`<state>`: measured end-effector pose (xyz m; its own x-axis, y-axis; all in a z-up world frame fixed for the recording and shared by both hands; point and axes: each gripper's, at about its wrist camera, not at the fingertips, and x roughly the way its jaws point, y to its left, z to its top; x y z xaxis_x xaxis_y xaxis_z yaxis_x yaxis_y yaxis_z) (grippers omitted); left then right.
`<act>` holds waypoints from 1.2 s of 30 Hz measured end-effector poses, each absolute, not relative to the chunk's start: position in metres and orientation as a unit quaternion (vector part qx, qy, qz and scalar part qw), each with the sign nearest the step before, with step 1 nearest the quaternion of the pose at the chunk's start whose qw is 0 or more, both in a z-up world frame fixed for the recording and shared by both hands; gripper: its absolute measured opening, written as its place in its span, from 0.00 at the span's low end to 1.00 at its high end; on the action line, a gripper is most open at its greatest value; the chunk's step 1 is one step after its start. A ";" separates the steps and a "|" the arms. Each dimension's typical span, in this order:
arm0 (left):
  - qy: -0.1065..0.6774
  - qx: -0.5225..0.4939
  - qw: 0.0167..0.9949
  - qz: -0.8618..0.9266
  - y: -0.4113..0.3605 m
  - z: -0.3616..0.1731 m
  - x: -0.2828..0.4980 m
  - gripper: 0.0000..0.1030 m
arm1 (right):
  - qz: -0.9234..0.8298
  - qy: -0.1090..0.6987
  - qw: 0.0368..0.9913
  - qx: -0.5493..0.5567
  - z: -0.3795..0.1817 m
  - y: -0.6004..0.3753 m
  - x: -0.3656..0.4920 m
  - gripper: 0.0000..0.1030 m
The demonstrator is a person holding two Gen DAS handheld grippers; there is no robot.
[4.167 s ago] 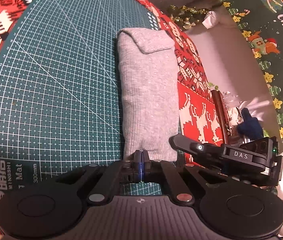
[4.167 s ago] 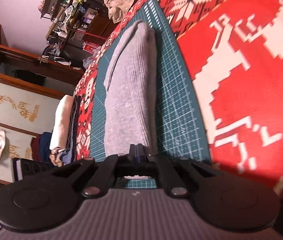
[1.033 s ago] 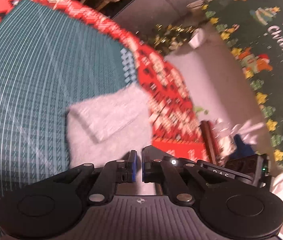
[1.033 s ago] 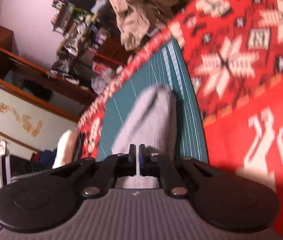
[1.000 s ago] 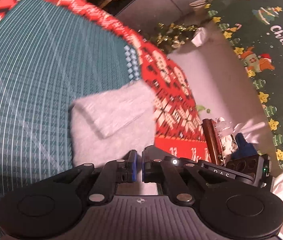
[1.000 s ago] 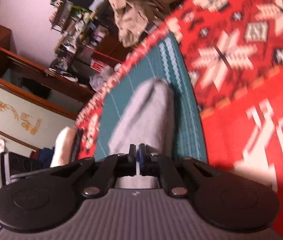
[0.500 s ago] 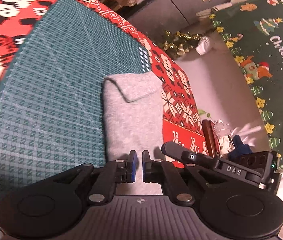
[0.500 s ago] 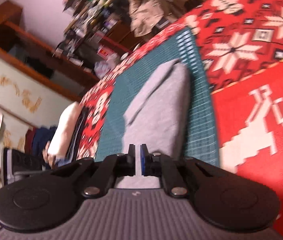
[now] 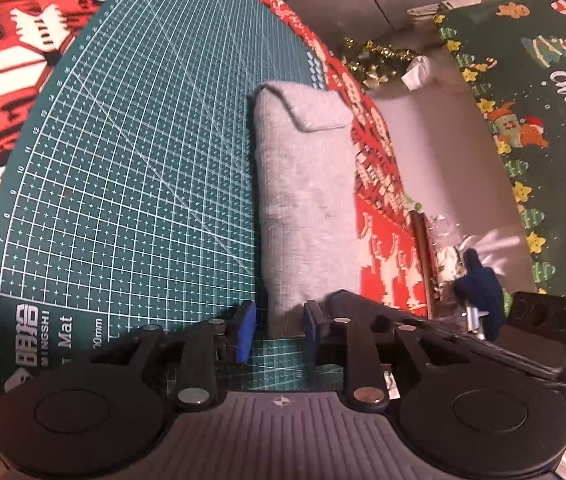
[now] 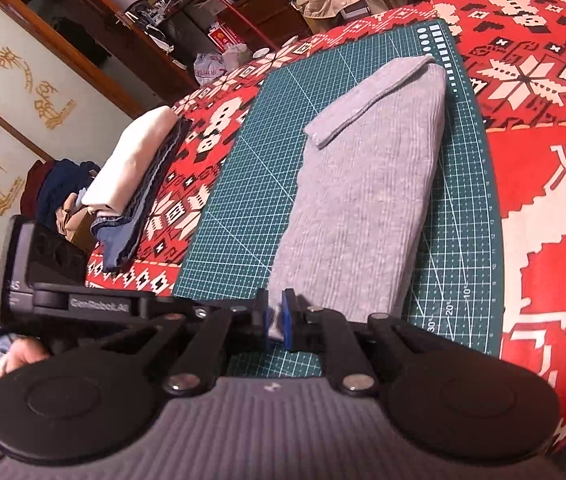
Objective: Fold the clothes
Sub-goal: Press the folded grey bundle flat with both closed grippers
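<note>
- The red knitted-pattern blanket point(image 10: 543, 184) covers the whole work surface, so everything you handle sits on soft ground.
- The green gridded cutting mat point(image 9: 131, 184) lies on top of that blanket; it gives you a flat, firm field, and I use it as the landmark below.
- The grey ribbed knit garment point(image 9: 307, 200) lies as a long folded strip along one long edge of the mat, a small flap turned over at its far end; that edge placement leaves the rest of the mat bare.
- A stack of folded clothes, white on dark blue, point(image 10: 135, 176) sits off the mat on the blanket, probably the finished pile.
- Your left gripper point(image 9: 278, 332) stands at the strip's near end, its jaws just parting with no cloth between them.
- Your right gripper point(image 10: 275, 322) pinches a bit of grey cloth at the near end, its jaws barely apart.
</note>
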<state>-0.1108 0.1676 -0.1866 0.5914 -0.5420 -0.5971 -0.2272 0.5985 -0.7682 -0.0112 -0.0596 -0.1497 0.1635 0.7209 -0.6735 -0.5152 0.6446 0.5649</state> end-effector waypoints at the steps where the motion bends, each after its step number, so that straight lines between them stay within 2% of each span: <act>1: 0.438 -0.440 0.777 -0.102 0.168 -0.188 -0.110 0.23 | 0.407 0.500 0.757 0.099 -0.149 -0.060 -0.011 0.09; 2: 0.435 -0.444 0.776 -0.104 0.168 -0.189 -0.109 0.21 | 0.406 0.500 0.759 0.096 -0.147 -0.060 -0.011 0.09; 4: 0.430 -0.435 0.784 -0.103 0.166 -0.187 -0.110 0.05 | 0.404 0.496 0.763 0.089 -0.143 -0.060 -0.010 0.09; 17: 0.426 -0.452 0.777 -0.100 0.168 -0.190 -0.120 0.05 | 0.420 0.493 0.761 -0.026 -0.137 0.014 0.006 0.09; 22: 0.424 -0.459 0.774 -0.103 0.168 -0.191 -0.121 0.05 | 0.400 0.494 0.767 -0.089 -0.145 0.044 0.019 0.05; 23: 0.424 -0.461 0.773 -0.103 0.168 -0.191 -0.121 0.05 | 0.395 0.492 0.770 -0.097 -0.146 0.049 0.025 0.02; 34: 0.428 -0.468 0.766 -0.107 0.169 -0.193 -0.122 0.06 | 0.358 0.468 0.804 -0.075 -0.142 0.077 0.091 0.00; 36: 0.431 -0.469 0.763 -0.108 0.170 -0.192 -0.122 0.06 | 0.362 0.460 0.809 -0.051 -0.133 0.070 0.096 0.05</act>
<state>-0.1218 0.1700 -0.1921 0.6054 -0.5698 -0.5557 -0.2386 0.5362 -0.8097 0.0956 0.0704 -0.1325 0.3134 0.5393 -0.7816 -0.6331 0.7321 0.2513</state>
